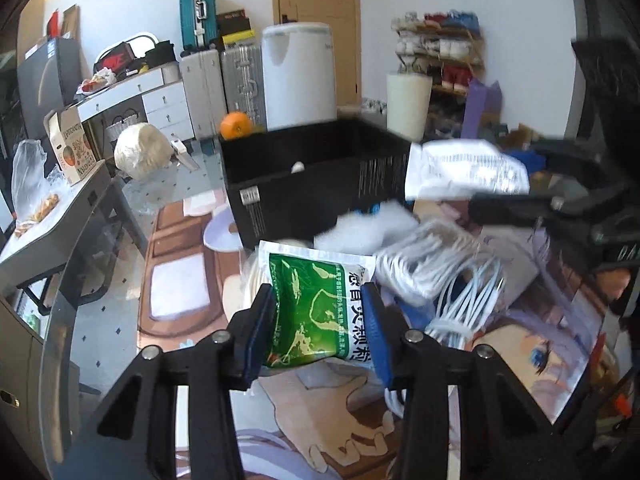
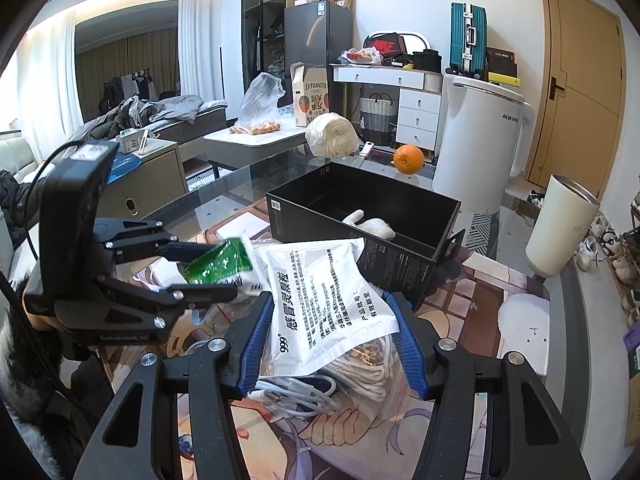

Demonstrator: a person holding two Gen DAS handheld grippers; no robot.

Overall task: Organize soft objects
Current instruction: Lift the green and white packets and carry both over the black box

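Left gripper (image 1: 320,320) clamped on green sachet (image 1: 316,312), long axis pointing toward black box (image 1: 304,184), right gripper (image 2: 332,336) clamped on white sachet (image 2: 324,304), likewise.

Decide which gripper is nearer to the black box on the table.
Right, by a small margin. The right gripper, shut on the white sachet, sits just before the black box. The left gripper, holding the green sachet, is slightly further back.

R hand-held gripper (image 2: 330,334) clamps white sachet (image 2: 320,300) nr black box (image 2: 360,224).
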